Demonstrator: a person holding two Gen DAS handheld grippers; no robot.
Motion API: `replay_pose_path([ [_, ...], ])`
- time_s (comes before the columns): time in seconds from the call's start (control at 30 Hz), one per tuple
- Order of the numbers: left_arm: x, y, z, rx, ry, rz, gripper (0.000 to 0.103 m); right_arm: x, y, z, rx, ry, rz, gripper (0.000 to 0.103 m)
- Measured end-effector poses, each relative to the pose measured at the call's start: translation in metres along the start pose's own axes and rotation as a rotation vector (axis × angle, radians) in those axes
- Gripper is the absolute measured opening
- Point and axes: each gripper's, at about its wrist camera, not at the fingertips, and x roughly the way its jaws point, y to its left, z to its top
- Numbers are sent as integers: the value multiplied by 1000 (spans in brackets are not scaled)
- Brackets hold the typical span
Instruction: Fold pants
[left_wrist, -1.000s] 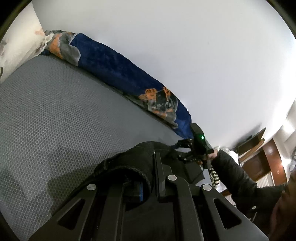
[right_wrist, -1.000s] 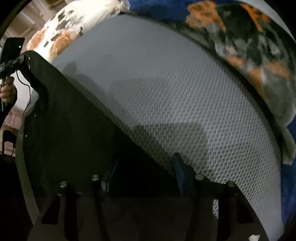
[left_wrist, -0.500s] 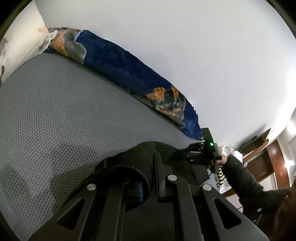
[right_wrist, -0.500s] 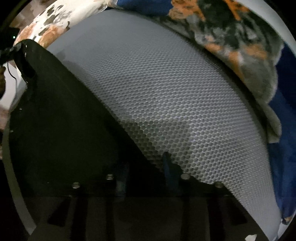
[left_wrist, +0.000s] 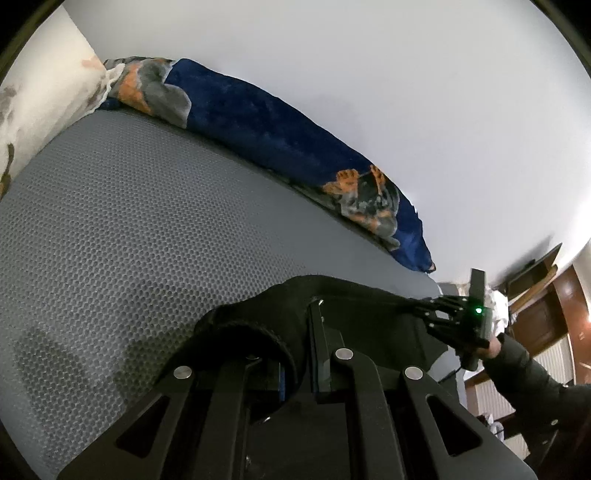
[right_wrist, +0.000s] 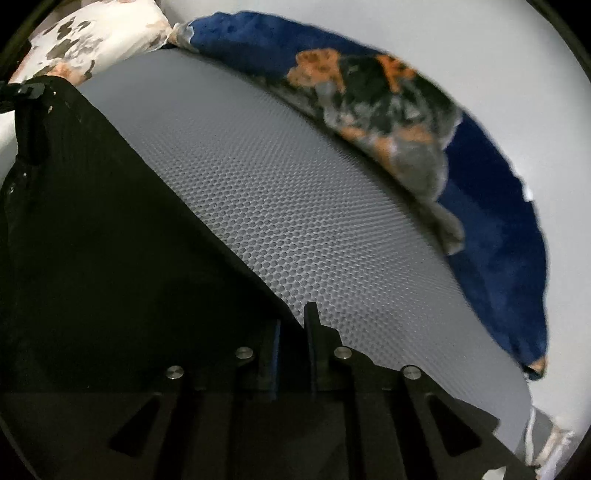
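Observation:
The black pants (right_wrist: 103, 229) hang stretched between my two grippers above the grey honeycomb bed surface (left_wrist: 129, 229). My left gripper (left_wrist: 299, 332) is shut on one bunched end of the black pants (left_wrist: 280, 317). My right gripper (right_wrist: 293, 332) is shut on the other edge of the pants. In the left wrist view the right gripper (left_wrist: 454, 317) shows at the right, gripping the far end of the cloth. In the right wrist view the left gripper (right_wrist: 22, 90) shows at the far left, holding the pants' other corner.
A blue, orange and grey blanket (left_wrist: 295, 147) lies along the white wall (left_wrist: 369, 74) at the bed's far side. A floral pillow (right_wrist: 92, 33) sits at the head of the bed. Wooden furniture (left_wrist: 546, 314) stands beyond the bed.
Both grippers have moved over the bed with the pants stretched between them. The right gripper looks smaller and farther right in the left wrist view. Both grips are unchanged.

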Motion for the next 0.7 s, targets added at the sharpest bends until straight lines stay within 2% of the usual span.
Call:
replay_pose_path([
  [0.2,-21,-11,-12,57,11,1,9,-41,6,-14,62,-41,-38,9],
  [0.37,-42,-16,-28,98,20,-7,10,-93,27,-49,169,-109,-29,9],
  [0.5,-58,-24,-46,142,37,-3,11,-116,50,-77,200,-118,-34,9],
  [0.7,-76,-29,-80,197,77,7,16,-135,83,-125,280,-96,51,7],
])
